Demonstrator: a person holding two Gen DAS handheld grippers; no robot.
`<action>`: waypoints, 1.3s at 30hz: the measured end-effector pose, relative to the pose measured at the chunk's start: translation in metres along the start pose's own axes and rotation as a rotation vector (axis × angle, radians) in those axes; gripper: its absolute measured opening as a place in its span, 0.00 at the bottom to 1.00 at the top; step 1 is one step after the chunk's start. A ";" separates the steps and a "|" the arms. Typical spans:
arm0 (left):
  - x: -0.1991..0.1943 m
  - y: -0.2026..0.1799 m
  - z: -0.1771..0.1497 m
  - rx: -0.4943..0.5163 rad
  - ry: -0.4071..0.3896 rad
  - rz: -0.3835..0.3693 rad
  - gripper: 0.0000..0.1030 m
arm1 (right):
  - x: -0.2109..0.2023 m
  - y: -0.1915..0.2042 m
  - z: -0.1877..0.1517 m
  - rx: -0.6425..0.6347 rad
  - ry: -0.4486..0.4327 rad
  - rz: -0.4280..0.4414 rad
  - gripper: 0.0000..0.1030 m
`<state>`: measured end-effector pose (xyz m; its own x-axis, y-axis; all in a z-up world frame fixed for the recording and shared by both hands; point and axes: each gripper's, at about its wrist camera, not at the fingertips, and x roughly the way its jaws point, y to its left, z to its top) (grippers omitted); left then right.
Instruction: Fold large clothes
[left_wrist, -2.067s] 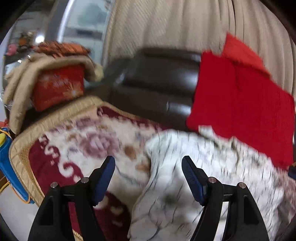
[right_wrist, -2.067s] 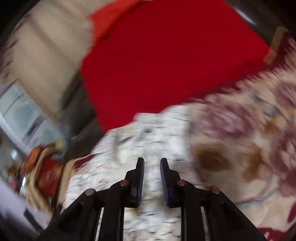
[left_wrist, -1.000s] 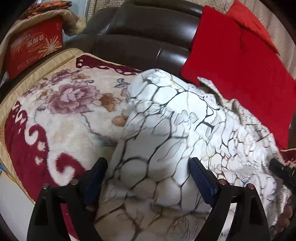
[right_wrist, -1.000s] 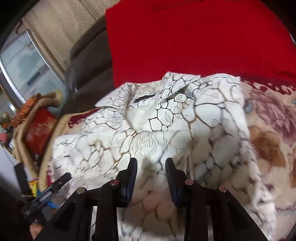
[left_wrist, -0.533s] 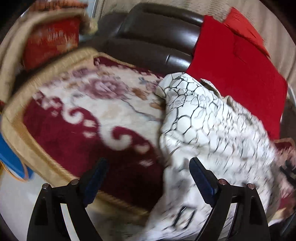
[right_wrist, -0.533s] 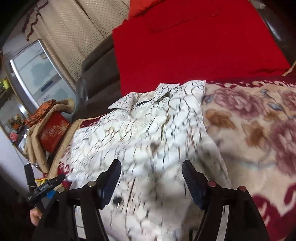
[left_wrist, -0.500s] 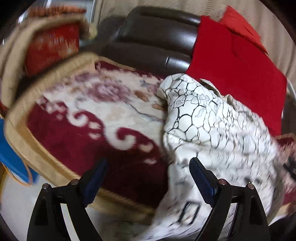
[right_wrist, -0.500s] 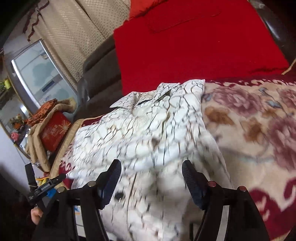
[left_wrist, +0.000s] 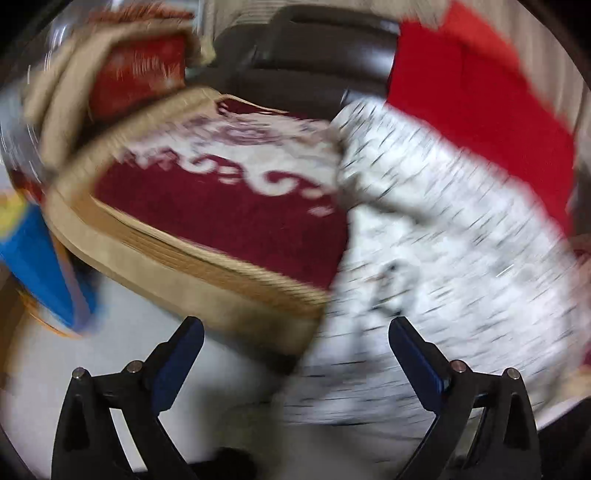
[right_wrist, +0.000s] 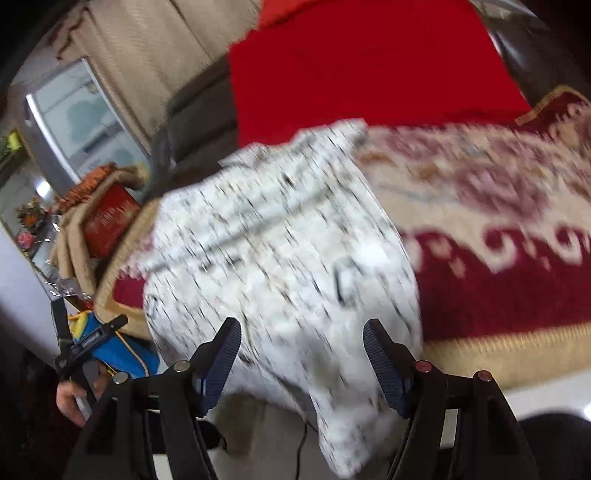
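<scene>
A white garment with a black crackle pattern (left_wrist: 436, 236) lies on a floral red and cream blanket (left_wrist: 229, 206) over a sofa, its lower end hanging over the front edge. It also shows in the right wrist view (right_wrist: 280, 251), blurred. My left gripper (left_wrist: 291, 354) is open and empty, off the blanket's front edge, left of the hanging cloth. My right gripper (right_wrist: 301, 354) is open and empty in front of the hanging cloth, and the left gripper (right_wrist: 88, 339) shows at its lower left.
A red blanket (left_wrist: 480, 96) drapes the dark leather sofa back (left_wrist: 314, 59). A red box under beige cloth (left_wrist: 144, 77) sits at the sofa's left end. A blue object (left_wrist: 33, 266) stands on the floor beside it. Pale floor (left_wrist: 110, 347) lies below.
Both grippers have pulled back from the garment toward the sofa's front edge. The right gripper opened about a second ago and stays open. The left stays open.
</scene>
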<state>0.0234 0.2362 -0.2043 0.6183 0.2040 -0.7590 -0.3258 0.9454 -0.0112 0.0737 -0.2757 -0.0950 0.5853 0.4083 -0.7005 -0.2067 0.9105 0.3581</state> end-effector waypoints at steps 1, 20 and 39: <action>0.004 -0.006 -0.002 0.057 -0.001 0.086 0.97 | 0.002 -0.006 -0.007 0.016 0.027 -0.012 0.70; 0.078 -0.015 -0.041 0.185 0.236 -0.120 0.97 | 0.093 -0.034 -0.067 0.124 0.386 -0.165 0.70; 0.083 -0.068 -0.059 0.305 0.261 -0.329 0.07 | 0.131 -0.033 -0.083 0.085 0.399 -0.194 0.10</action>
<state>0.0552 0.1741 -0.3050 0.4411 -0.1500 -0.8848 0.1036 0.9879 -0.1158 0.0925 -0.2467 -0.2499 0.2555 0.2390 -0.9368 -0.0485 0.9709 0.2345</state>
